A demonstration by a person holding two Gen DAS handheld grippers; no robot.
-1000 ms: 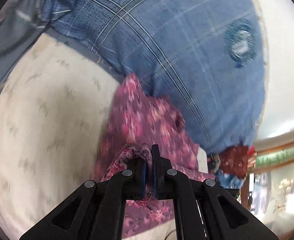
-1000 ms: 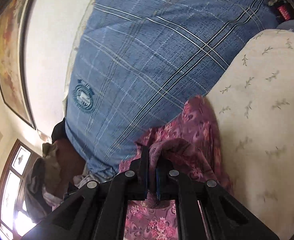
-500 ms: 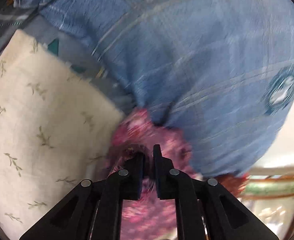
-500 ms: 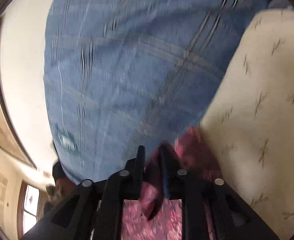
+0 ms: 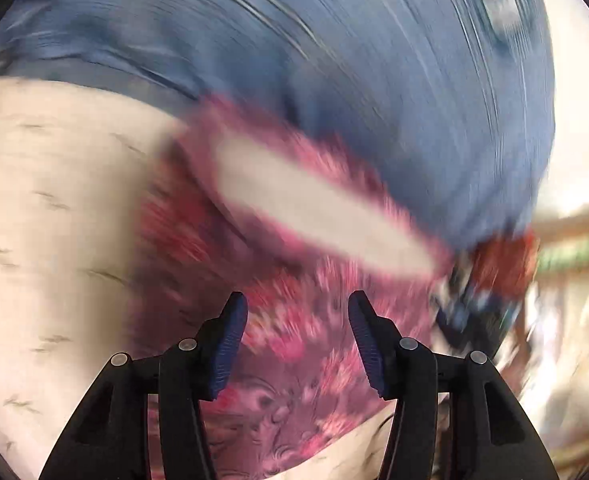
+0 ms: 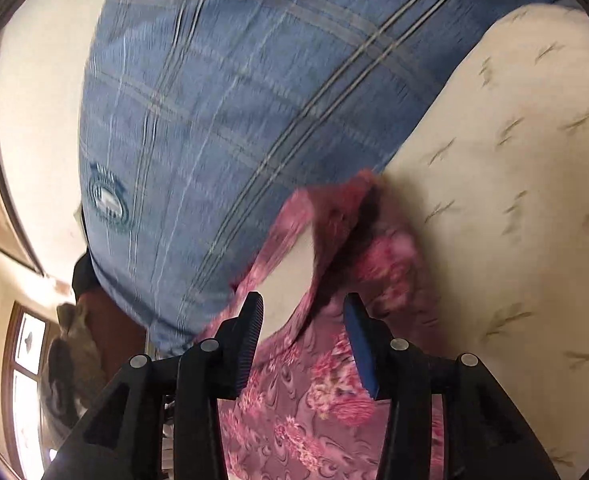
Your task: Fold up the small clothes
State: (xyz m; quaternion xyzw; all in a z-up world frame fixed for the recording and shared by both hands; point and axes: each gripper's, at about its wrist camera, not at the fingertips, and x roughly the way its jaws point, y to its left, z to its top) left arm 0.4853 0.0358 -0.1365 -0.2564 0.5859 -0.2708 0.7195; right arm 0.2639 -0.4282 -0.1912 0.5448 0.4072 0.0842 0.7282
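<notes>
A small pink and maroon floral garment (image 5: 294, 344) lies on a cream sheet with a leaf print (image 5: 54, 220). The left wrist view is blurred by motion. My left gripper (image 5: 297, 312) hangs just above the garment, its jaws opening, and no cloth is pinched between the blue pads. In the right wrist view the same garment (image 6: 334, 400) lies rumpled with an opening that shows cream sheet. My right gripper (image 6: 302, 312) is over it, jaws opening, pads clear of the cloth.
A large blue plaid cushion (image 6: 234, 100) with a round badge (image 6: 108, 204) lies behind the garment, touching its far edge. The cream sheet (image 6: 514, 200) spreads to the right. A red cloth (image 5: 502, 264) lies past the cushion. A window (image 6: 26, 400) is at lower left.
Both grippers were shut on folds of the floral garment; both have let go and their jaws have parted. The left gripper swung sideways fast; the garment has dropped onto the sheet.
</notes>
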